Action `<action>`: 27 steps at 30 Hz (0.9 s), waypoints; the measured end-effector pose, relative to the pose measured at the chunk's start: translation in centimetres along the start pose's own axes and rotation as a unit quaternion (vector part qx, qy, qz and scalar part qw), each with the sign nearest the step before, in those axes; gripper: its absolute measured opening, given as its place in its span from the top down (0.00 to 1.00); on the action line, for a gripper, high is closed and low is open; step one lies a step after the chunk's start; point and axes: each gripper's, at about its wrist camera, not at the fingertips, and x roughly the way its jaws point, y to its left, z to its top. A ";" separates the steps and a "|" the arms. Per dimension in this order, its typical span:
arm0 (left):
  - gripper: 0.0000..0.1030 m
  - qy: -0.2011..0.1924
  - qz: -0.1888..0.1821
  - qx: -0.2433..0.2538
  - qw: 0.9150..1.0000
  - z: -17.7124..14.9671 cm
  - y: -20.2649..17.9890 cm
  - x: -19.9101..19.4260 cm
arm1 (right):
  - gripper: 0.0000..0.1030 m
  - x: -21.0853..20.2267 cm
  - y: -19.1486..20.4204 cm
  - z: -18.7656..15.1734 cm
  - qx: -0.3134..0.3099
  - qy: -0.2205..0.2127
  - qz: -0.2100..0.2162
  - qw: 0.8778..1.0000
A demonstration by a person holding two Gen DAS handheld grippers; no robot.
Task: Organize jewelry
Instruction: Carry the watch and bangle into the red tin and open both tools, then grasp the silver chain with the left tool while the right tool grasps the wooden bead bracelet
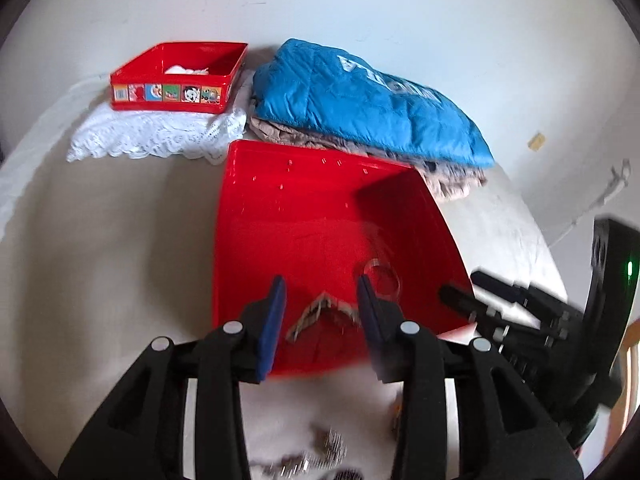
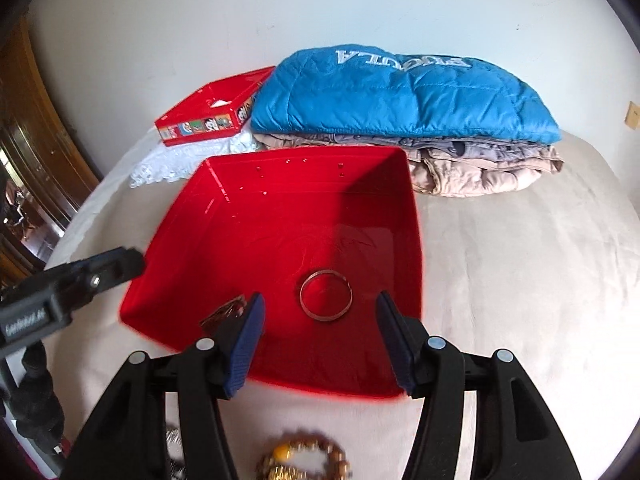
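Note:
A big red tray (image 1: 280, 216) (image 2: 248, 220) lies on the bed in front of both grippers. In it lie a thin metal bangle (image 2: 326, 295) (image 1: 382, 280) and a brownish bracelet (image 1: 320, 314) (image 2: 224, 312). My left gripper (image 1: 322, 292) is open and empty over the tray's near edge, its jaws either side of the brownish bracelet. My right gripper (image 2: 320, 308) is open and empty, its jaws either side of the bangle. More jewelry lies on the bed below the tray: a gold beaded bracelet (image 2: 304, 458) and silvery pieces (image 1: 316, 452).
A small red tin (image 1: 180, 76) (image 2: 212, 112) stands on white lace (image 1: 156, 136) at the back left. Folded blue and beige jackets (image 1: 360, 100) (image 2: 400, 100) lie behind the tray. The right gripper shows in the left wrist view (image 1: 520, 308).

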 end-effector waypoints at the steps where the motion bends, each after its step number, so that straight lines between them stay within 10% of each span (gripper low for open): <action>1: 0.65 0.008 0.002 0.006 1.000 -0.7 -0.1 -0.6 | 0.44 -0.6 0.0 -0.5 0.000 0.002 -0.004 1.000; 11: 0.65 0.110 0.005 0.046 0.993 -8.9 -1.2 -0.3 | 0.44 -3.1 0.3 -6.6 0.030 0.052 0.018 0.998; 27: 0.74 0.167 0.007 0.057 0.984 -11.4 -1.6 5.1 | 0.44 -1.6 0.3 -10.3 0.028 0.081 -0.005 0.996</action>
